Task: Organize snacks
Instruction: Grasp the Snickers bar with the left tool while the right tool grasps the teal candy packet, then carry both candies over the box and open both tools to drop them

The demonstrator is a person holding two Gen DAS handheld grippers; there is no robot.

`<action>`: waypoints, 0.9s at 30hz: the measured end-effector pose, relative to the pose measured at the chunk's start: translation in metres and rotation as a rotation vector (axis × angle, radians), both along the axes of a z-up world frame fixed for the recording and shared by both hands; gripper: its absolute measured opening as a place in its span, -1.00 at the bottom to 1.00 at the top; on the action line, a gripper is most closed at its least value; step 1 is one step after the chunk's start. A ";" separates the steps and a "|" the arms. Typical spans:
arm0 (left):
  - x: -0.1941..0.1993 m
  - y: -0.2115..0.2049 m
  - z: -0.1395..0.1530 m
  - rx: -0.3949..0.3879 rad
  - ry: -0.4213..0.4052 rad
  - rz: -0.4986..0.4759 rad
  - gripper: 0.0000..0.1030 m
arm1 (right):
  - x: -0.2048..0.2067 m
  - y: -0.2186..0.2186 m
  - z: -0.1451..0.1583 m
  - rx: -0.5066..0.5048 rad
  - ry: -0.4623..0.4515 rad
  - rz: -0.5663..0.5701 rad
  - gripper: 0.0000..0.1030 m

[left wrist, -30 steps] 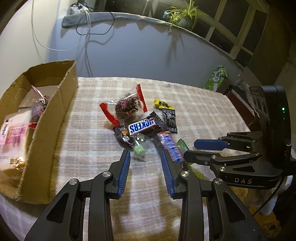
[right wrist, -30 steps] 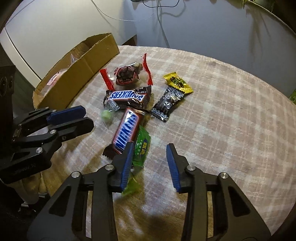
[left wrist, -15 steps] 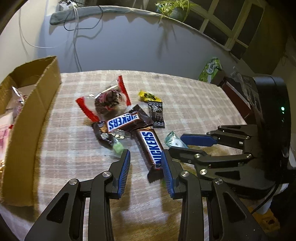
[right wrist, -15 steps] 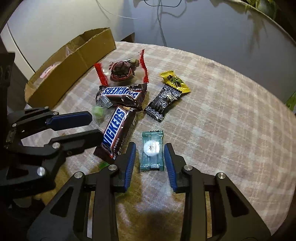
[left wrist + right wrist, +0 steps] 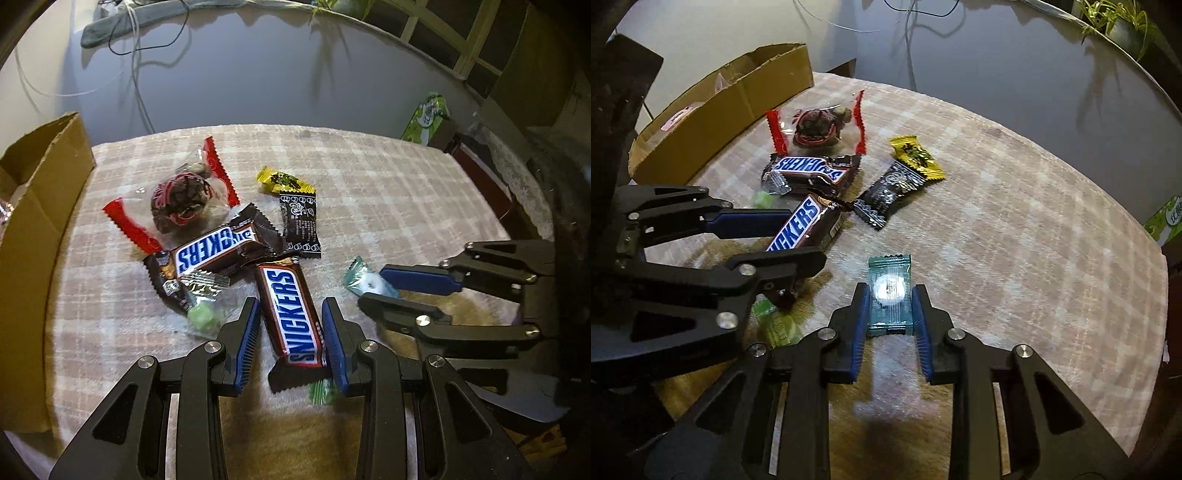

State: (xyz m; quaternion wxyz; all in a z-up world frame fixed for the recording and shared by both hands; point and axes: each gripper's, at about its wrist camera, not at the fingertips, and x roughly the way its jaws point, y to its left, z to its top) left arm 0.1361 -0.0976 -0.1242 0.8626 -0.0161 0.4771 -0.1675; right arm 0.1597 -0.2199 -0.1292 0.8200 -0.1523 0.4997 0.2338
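Observation:
Several snacks lie on a checked tablecloth. My left gripper stands open astride the nearer Snickers bar; the right pad touches its edge, and a small gap shows at the left pad. My right gripper is shut on a teal mint candy, pads pressed on both sides, the candy lying on the cloth. Beyond lie a second Snickers bar, a red-ended clear pack with a chocolate ball, a yellow candy and a black candy. The two grippers sit close side by side.
A cardboard box holding packets stands open at the left table edge. A small green candy lies left of my left fingers and a green wrapper under the right finger. A green pack stands beyond the far right edge.
My left gripper came forward and down until the nearer Snickers bar lay between its fingers. My right gripper's fingers narrowed from a wide gap onto the teal candy.

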 end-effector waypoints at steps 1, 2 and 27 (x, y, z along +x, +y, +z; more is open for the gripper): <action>0.000 -0.003 0.000 0.018 -0.009 -0.005 -0.36 | 0.000 -0.002 0.000 0.001 -0.001 -0.004 -0.53; 0.001 -0.006 -0.001 0.037 -0.018 -0.010 -0.36 | 0.000 -0.003 0.000 0.003 0.000 -0.008 -0.53; -0.031 0.041 0.045 -0.018 -0.145 0.054 -0.49 | -0.011 0.006 0.043 0.065 -0.085 -0.024 -0.54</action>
